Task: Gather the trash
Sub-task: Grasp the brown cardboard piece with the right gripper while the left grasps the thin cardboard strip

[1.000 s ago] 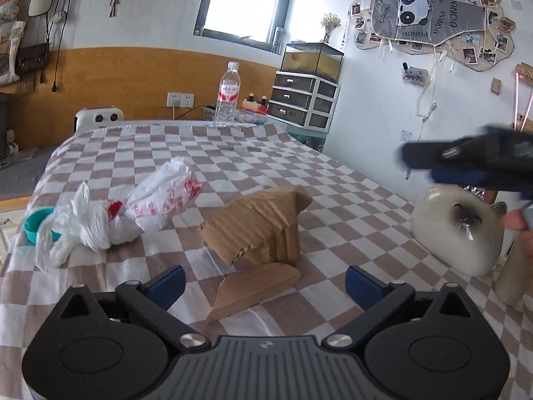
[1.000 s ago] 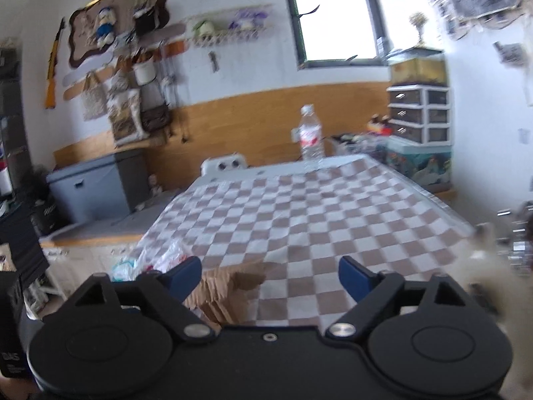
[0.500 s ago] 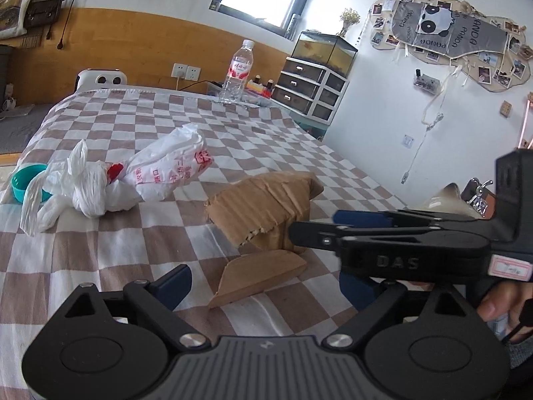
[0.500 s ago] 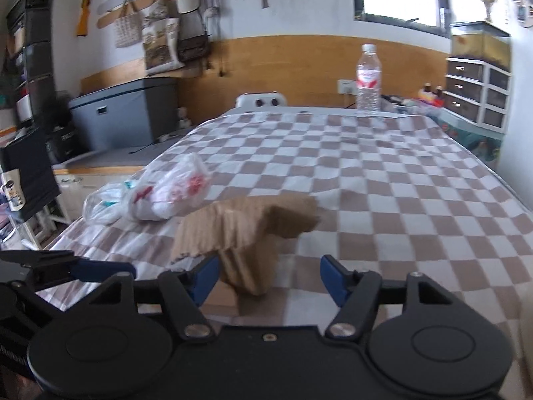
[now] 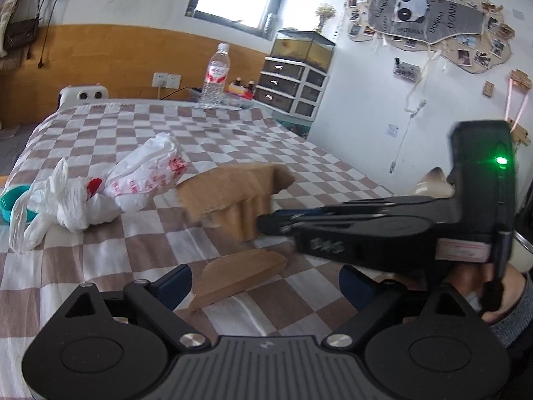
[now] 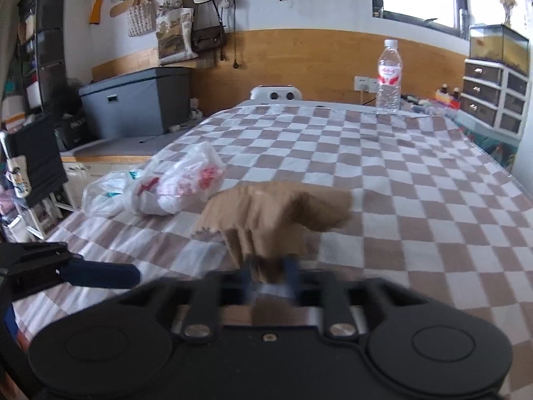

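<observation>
1. The right gripper (image 6: 269,271) has its jaws pinched in on the near lower edge of the crumpled cardboard (image 6: 276,210). The hold takes only a narrow strip of it, so the piece may tear or slip out when lifted. The view there is smeared, so how deep the bite goes is hard to judge.
2. The cardboard is bulky and lopsided, with one flap sticking out away from the gripper. It could swing on lifting and knock the flat cardboard offcut (image 5: 238,275) just in front of it, or drag on the checked bed cover (image 6: 416,200).
3. The left gripper (image 5: 266,283) stands wide open with nothing in it, hovering on the near side of the offcut. The two grippers are close, and the right one crosses in front of the left, so they may collide if both move at once.
4. The crumpled cardboard is brown, corrugated and folded into a rough tent. It sits on the bed between the offcut and the white plastic bag (image 5: 146,175), which lies just beside it to the left and is printed in red.
5. The bag is light and loosely bunched, so a passing brush might shift it towards the bed's edge.
</observation>
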### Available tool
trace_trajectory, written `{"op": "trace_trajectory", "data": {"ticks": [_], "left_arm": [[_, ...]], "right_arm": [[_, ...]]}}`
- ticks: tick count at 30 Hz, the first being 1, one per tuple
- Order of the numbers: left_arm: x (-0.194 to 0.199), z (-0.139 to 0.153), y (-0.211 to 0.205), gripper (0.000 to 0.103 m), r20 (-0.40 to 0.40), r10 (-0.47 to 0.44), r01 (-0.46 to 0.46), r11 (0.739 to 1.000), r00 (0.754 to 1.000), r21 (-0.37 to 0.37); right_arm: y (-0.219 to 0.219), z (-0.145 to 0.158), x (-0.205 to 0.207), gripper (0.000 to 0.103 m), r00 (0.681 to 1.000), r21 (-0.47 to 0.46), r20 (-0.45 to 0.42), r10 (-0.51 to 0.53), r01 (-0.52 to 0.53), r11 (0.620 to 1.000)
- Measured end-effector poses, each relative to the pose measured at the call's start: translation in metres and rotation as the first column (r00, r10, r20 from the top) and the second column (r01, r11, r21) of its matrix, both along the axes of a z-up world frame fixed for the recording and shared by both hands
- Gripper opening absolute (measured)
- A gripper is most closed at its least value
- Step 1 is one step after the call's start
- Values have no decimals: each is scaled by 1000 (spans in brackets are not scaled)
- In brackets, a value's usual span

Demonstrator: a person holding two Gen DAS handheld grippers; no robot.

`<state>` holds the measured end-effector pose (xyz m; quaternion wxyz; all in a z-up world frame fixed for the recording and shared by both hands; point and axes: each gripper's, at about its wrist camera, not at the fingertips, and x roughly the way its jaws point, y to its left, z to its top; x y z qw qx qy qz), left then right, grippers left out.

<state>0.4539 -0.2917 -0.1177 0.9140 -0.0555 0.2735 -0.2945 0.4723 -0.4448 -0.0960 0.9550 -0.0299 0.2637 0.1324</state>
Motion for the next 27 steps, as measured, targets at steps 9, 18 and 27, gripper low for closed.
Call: {"op": "trace_trajectory", "data": {"ticks": [9,18,27], "left_arm": [[16,-3,-14,93,-42,47,-43,994,998,98],[4,-2,-41,63,16,-110,101,957,994,273],[-12,2,-59,62,53,-158,134,940,986,314]], "right_arm": [[-38,6,-13,9,997,88,17,-72,70,994],[-61,6,-21,9,994,178,19,-111,106,978],[-59,6,-20,11,996,200,19,-85,79,977]]}}
